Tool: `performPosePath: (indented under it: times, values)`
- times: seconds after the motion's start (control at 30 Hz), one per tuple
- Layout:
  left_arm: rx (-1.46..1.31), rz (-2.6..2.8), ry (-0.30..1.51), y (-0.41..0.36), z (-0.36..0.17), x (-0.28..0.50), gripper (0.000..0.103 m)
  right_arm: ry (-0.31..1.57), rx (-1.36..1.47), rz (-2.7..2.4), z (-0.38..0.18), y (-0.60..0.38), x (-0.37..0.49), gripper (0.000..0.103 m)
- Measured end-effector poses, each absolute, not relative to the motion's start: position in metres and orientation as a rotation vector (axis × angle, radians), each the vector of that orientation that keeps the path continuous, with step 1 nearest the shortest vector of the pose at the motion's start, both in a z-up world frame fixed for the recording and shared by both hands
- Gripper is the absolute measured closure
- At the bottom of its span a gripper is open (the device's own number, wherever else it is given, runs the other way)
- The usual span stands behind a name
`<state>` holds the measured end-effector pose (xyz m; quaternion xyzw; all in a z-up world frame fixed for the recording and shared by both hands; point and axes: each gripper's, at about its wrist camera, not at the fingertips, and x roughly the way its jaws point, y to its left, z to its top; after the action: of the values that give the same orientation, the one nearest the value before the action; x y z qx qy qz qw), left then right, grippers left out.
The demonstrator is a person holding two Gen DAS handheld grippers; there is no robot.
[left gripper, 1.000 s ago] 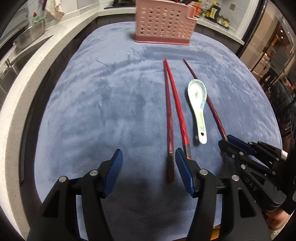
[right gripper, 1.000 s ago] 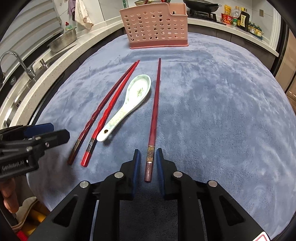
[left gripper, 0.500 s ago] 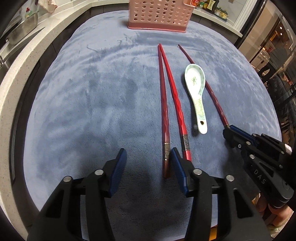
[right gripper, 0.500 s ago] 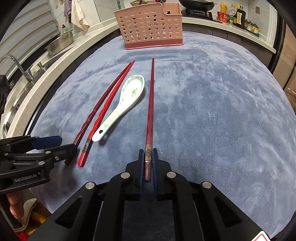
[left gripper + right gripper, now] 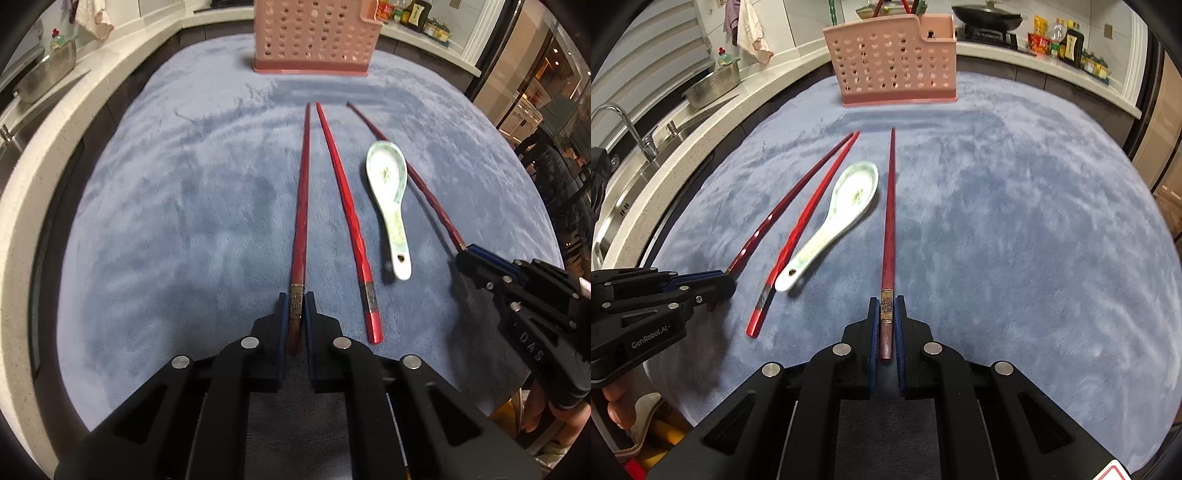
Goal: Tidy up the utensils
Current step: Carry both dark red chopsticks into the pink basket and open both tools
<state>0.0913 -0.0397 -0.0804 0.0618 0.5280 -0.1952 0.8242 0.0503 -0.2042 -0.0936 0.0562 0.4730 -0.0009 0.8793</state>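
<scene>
Three red chopsticks and a pale ceramic spoon [image 5: 388, 184] lie lengthwise on a blue-grey mat [image 5: 184, 221]. My left gripper [image 5: 296, 299] is closing its jaws on the near end of the leftmost dark red chopstick [image 5: 302, 206], pads against it. Beside that lies a bright red chopstick [image 5: 347, 206], free. My right gripper [image 5: 887, 301] is shut on the near end of the rightmost dark chopstick [image 5: 889, 214]. The spoon [image 5: 846, 206] rests between the two. A pink perforated utensil holder [image 5: 894, 62] stands at the mat's far edge.
A pale counter curves around the left with a tap and sink [image 5: 628, 147] and a steel colander [image 5: 713, 85]. A pan and bottles sit on the far counter behind the holder. A hand shows under each gripper at the mat's near edge.
My left gripper's jaws have come together from wide apart onto the leftmost chopstick's end. The right gripper's jaws have narrowed the last bit onto its chopstick.
</scene>
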Motion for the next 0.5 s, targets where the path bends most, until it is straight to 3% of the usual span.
performPosePath:
  times: [0.5]
  values:
    - [0.035, -0.369, 0.965, -0.027, -0.004, 0.127, 0.095, 0.741, 0.120, 0.010, 0.019, -0.230, 0.092, 0.096]
